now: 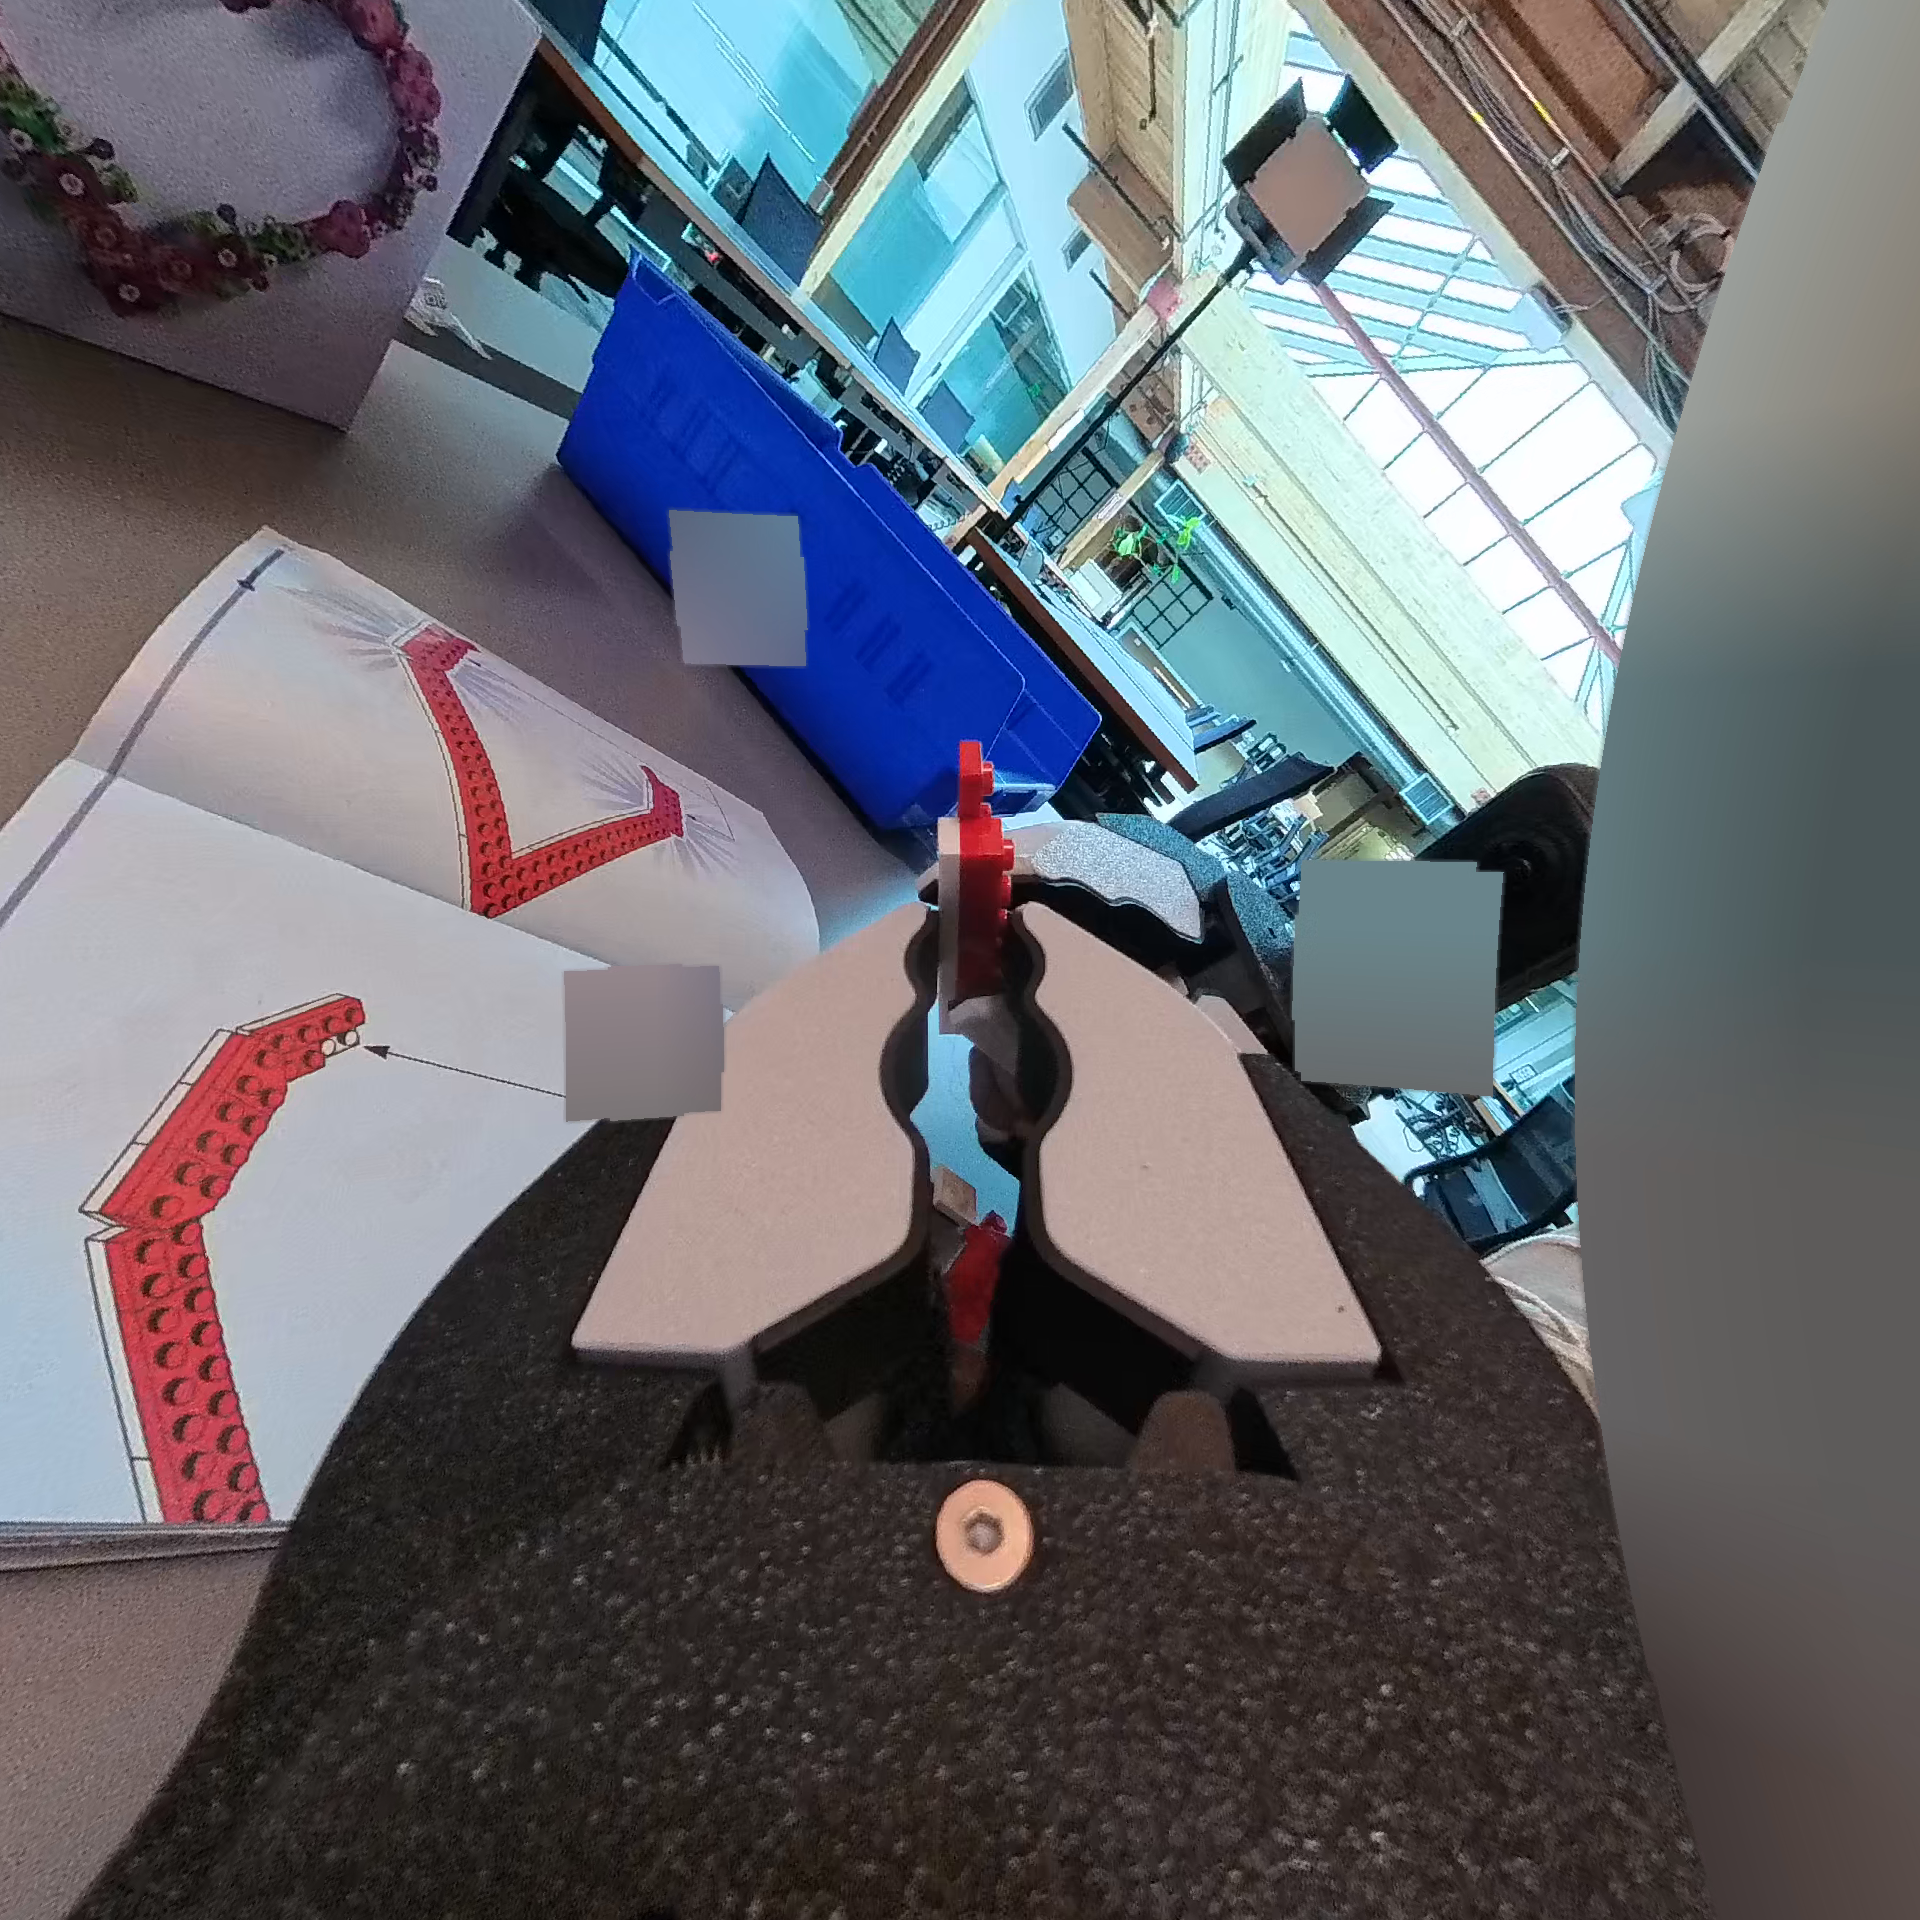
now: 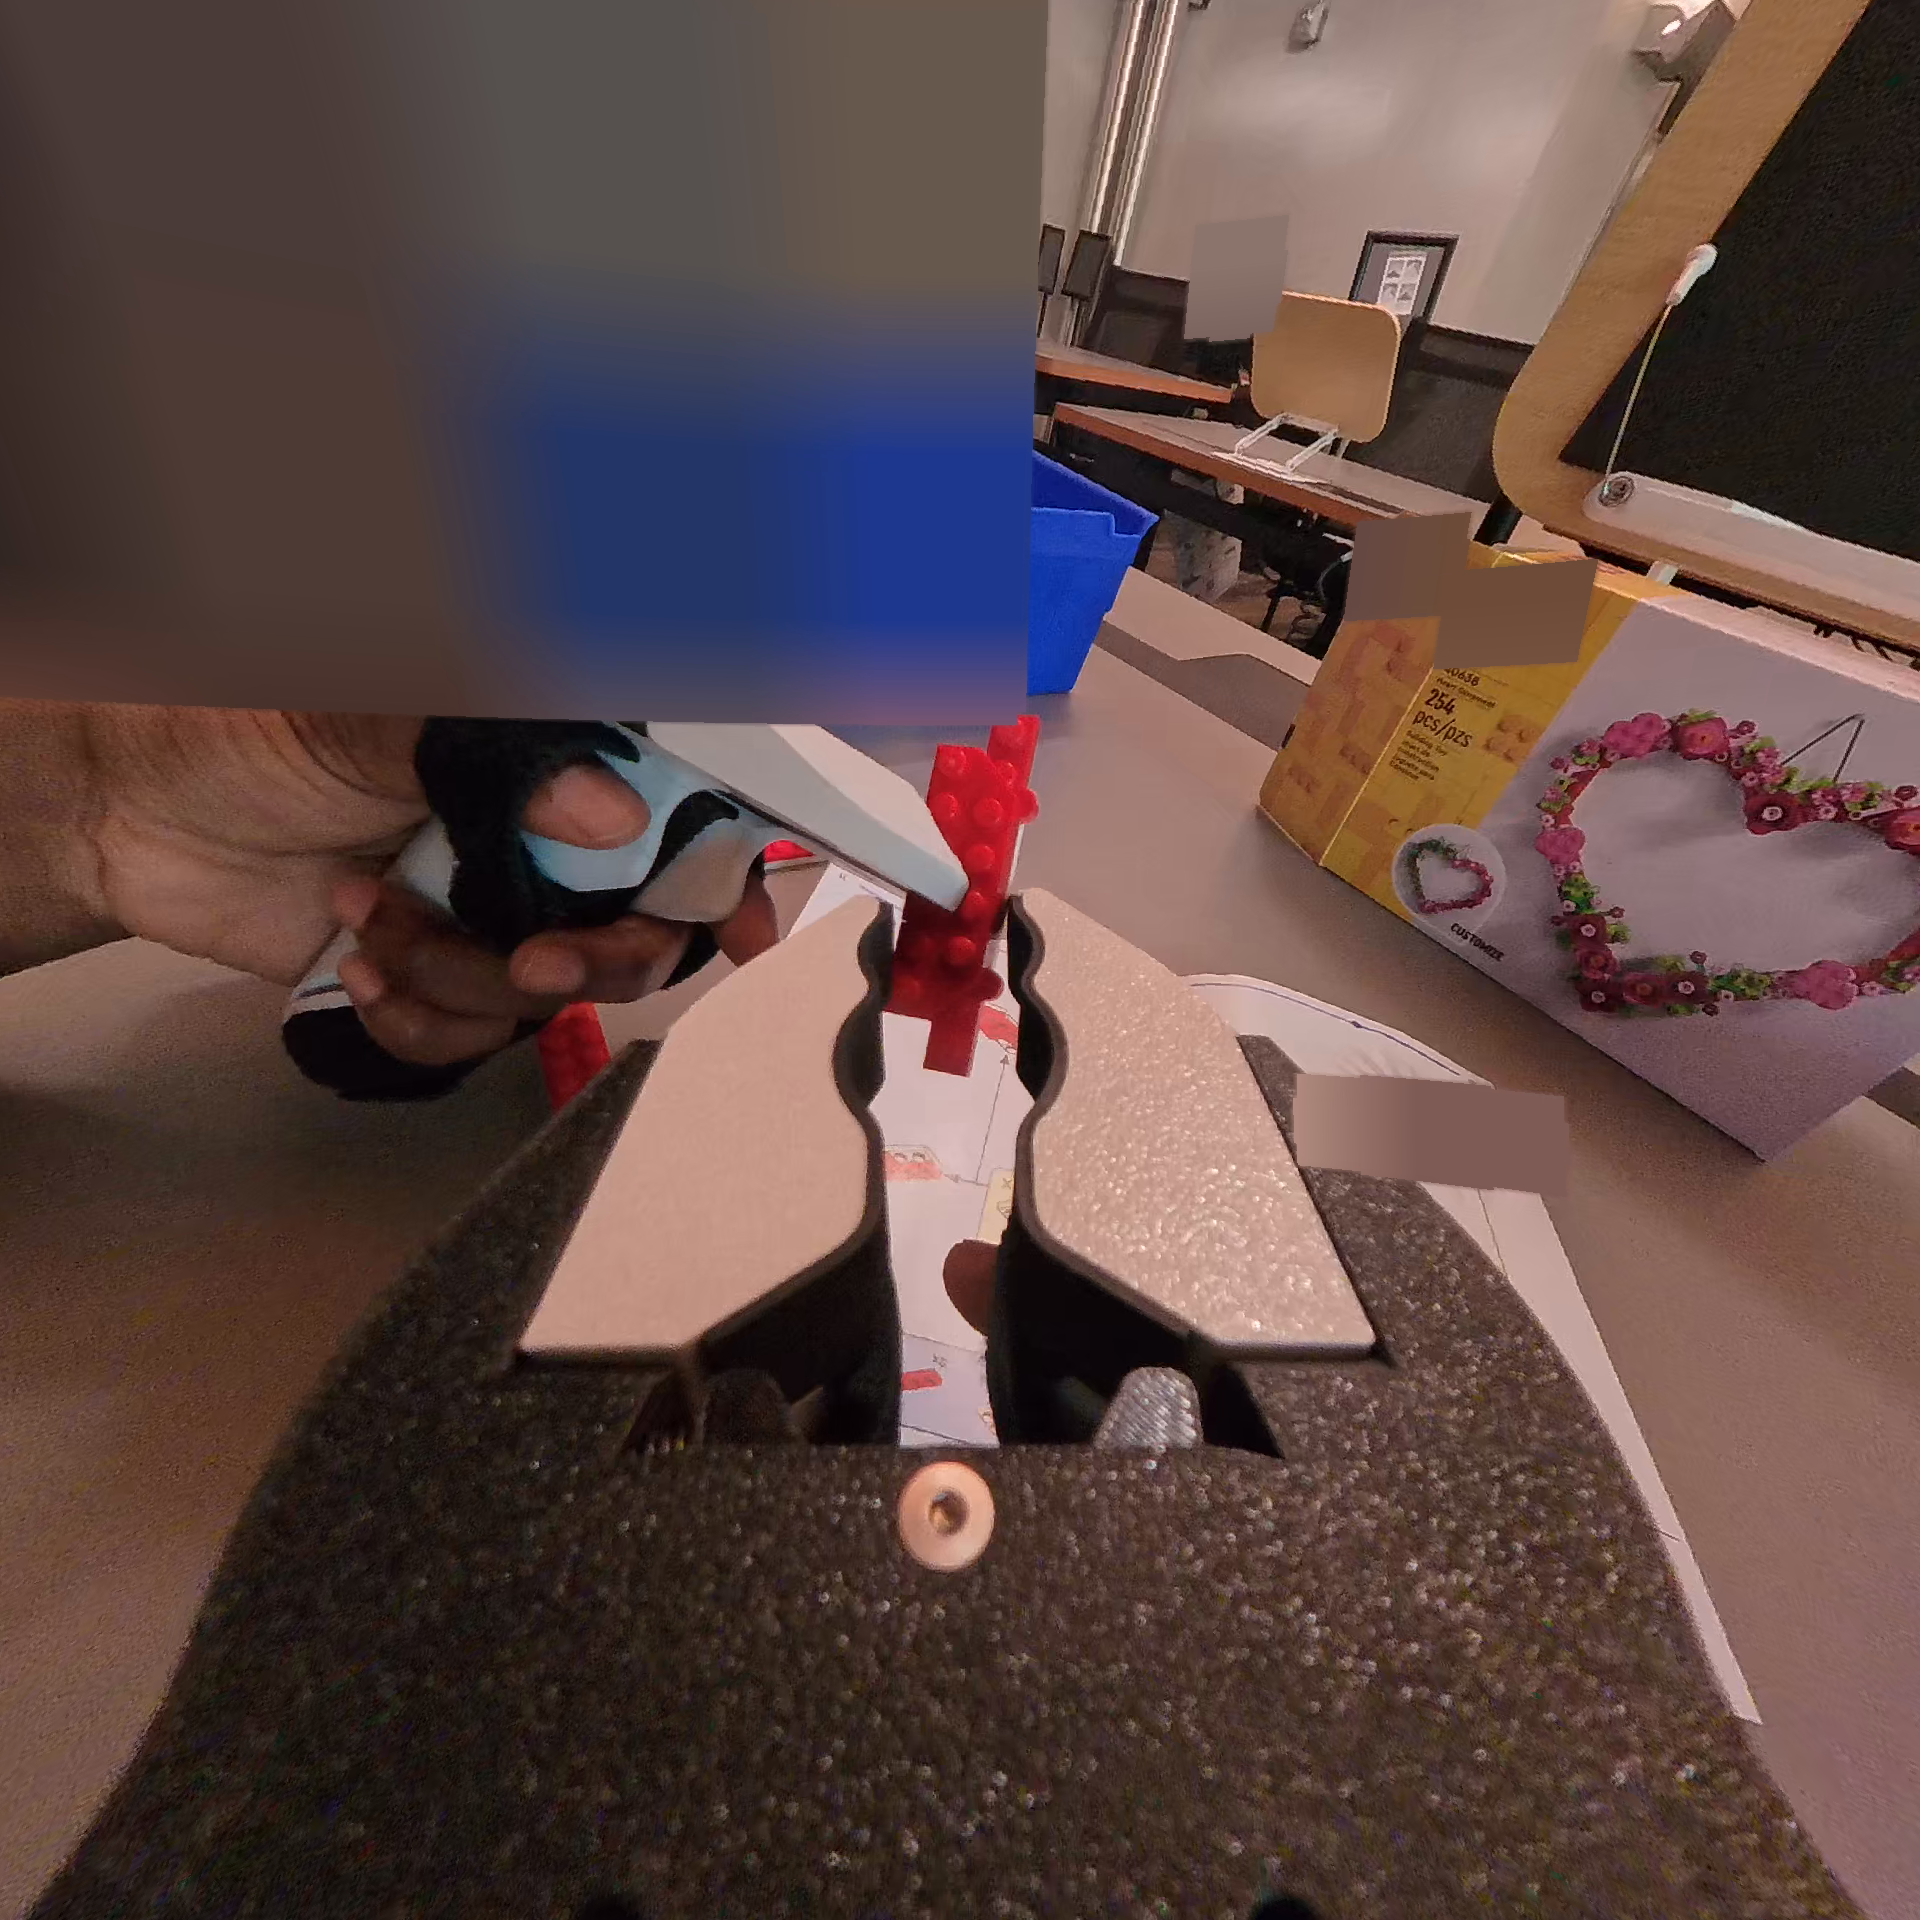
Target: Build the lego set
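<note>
Red plate assembly point(image 2: 961, 914) held off the desk between both grippers, frame only partly built

Pinched on edge by left gripper point(image 1: 974, 940), fingers pressed onto its thin sides; right gripper point(image 2: 948, 925) closed to a narrow gap around the same piece, contact on both sides hard to confirm. Judged early in the build: a short studded strip joined so far, set against the long bent red frame drawn in the open instruction booklet point(image 1: 312, 935) lying on the desk point(image 2: 156, 1195) below; flowers of the heart wreath on the set's box point(image 2: 1714, 883) all still to come. Blue bin point(image 1: 810, 582) beyond the booklet. Hand point(image 2: 239, 831) on the left gripper's handle close beside, crowding the right gripper's approach
</note>
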Demonstrator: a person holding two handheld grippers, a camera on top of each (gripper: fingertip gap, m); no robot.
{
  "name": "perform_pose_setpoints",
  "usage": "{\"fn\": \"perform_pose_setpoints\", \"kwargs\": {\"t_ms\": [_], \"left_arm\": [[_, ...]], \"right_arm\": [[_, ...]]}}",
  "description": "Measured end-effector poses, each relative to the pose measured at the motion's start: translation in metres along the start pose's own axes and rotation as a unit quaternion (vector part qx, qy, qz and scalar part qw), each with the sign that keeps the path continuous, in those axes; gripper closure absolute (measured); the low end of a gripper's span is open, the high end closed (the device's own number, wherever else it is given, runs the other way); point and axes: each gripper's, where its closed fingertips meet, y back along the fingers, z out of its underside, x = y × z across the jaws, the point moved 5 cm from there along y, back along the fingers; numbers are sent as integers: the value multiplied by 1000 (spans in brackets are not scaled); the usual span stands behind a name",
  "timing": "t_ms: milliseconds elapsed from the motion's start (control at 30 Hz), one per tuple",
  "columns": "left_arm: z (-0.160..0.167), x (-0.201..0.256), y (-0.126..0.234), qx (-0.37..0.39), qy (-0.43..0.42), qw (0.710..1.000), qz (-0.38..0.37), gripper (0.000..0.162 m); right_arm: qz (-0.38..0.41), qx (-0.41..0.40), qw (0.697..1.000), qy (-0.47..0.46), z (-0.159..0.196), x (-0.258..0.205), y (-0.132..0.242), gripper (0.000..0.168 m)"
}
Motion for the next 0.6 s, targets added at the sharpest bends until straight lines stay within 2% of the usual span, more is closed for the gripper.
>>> {"fn": "perform_pose_setpoints", "kwargs": {"t_ms": [400, 600], "left_arm": [[-3, -2, 5, 24, 21, 999, -1, 151], [-5, -5, 16, 40, 26, 999, -17, 150]], "right_arm": [[-9, -9, 1000, 4, -6, 0, -9, 148], [-34, -40, 998, 41, -12, -5, -20, 149]]}}
